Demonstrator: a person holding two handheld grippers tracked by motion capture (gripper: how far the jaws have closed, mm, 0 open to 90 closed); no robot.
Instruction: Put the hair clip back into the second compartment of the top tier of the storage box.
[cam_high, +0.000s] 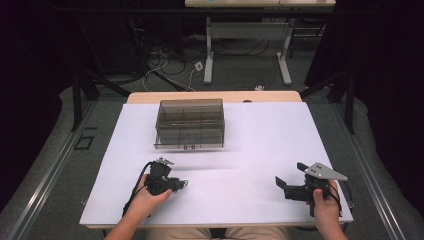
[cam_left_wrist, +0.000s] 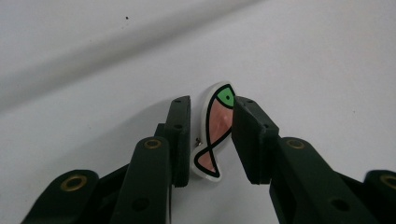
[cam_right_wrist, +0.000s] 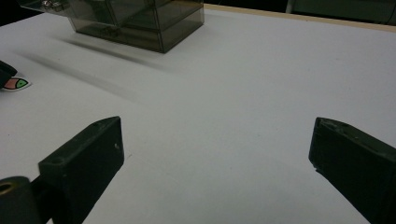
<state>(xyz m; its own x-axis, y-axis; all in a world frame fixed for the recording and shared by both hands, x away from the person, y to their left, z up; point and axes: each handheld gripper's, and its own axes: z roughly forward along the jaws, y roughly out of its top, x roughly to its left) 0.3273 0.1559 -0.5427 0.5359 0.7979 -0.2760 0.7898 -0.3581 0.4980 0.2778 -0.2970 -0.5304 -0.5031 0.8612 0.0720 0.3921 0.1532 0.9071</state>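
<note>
Left gripper view: left gripper fingers narrow, pinching fish tile; right gripper fingers wide, empty.

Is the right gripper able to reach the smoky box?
Probably yes: the right gripper has open fingers, and bare white table lies between it and the box.

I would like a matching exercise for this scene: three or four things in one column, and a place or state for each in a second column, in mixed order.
Things:
1. fish piece
2. smoky clear box
3. right tool
4. left tool

Places or states:
A. jaws wide apart, nothing between them
B. at the far side of the white table
C. between two black jaws, standing on edge
D. jaws narrowed around a small flat piece

Pairs: 1-C, 2-B, 3-A, 4-D
</note>
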